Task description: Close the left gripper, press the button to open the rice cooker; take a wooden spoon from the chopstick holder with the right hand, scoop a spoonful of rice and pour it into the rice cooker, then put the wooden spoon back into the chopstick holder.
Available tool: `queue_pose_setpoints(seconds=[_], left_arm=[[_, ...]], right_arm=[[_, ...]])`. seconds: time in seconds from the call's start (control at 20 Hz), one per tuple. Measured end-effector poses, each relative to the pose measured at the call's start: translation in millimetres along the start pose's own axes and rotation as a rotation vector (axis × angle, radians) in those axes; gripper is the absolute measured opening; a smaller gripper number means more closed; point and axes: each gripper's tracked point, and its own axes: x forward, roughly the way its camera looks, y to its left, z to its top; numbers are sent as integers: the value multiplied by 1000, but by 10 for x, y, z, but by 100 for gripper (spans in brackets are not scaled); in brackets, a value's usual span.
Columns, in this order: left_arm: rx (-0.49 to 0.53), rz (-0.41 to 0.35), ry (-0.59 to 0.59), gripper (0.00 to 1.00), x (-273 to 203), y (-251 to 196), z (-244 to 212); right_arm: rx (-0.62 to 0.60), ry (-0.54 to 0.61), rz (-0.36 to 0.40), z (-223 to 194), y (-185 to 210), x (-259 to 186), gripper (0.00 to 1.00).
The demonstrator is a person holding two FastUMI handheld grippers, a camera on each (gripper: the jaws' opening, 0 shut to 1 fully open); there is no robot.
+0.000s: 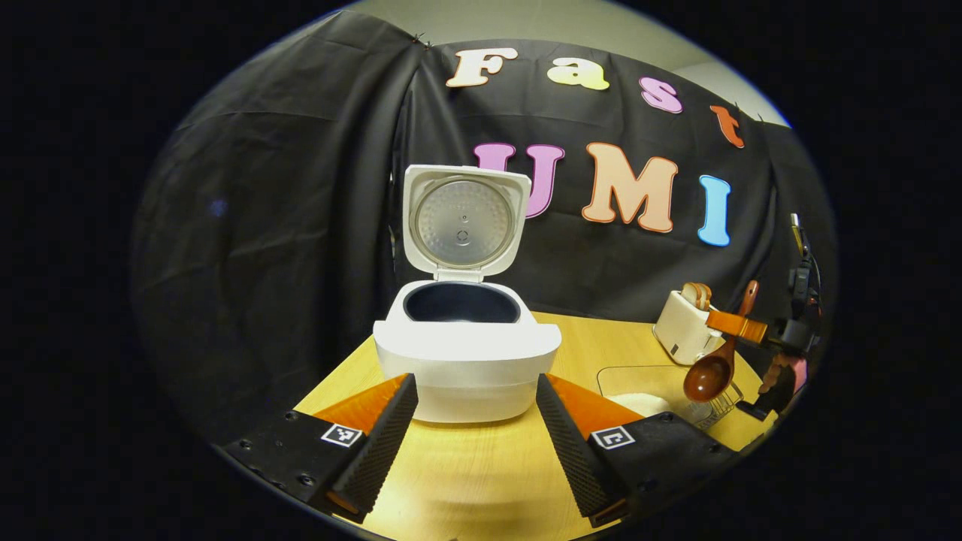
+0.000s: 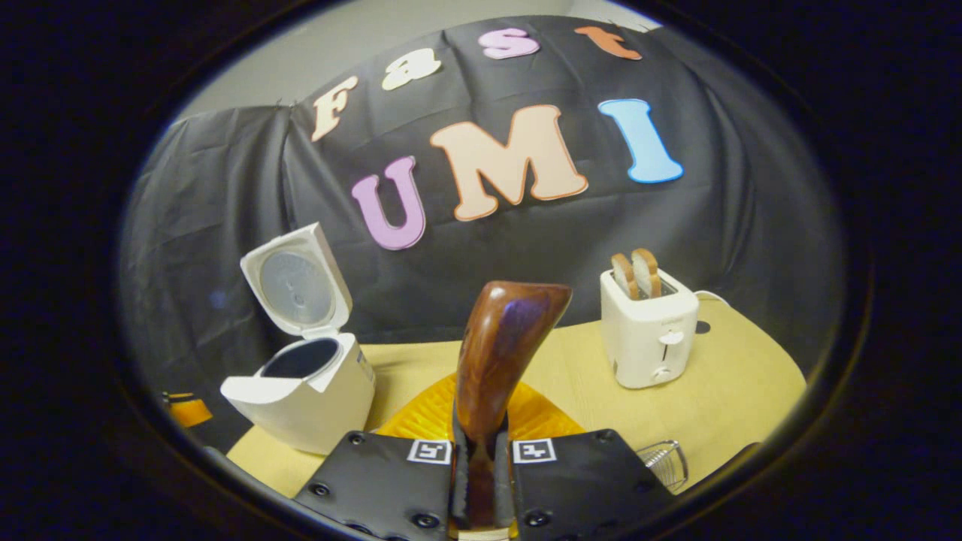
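Black cloth wall (image 1: pixel 301 225) hangs behind a pale wooden table (image 1: pixel 481 481), plain wall (image 2: pixel 316 52) above.

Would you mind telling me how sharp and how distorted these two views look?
Left gripper view: rice cooker sharp, table edge bowed by the fisheye. Right gripper view: wooden spoon handle close and soft, toaster fairly crisp and leaning.

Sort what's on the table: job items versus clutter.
Job: rice cooker, lid open; wooden spoon, clamped in the right gripper; rice container; wire chopstick holder; left gripper, open.
Clutter: toaster with bread slices.
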Motion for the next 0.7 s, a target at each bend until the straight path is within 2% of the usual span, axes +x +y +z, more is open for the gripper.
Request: queue_pose_setpoints(seconds=[0.4,0.7], left_arm=[[5,-1,20,94,51,246,-44],[17,-35,2,94,138,260,27]], right_arm=[[-257,7,-165,-455,42,104,14],[-280,35,-219,-695,17,165,16]])
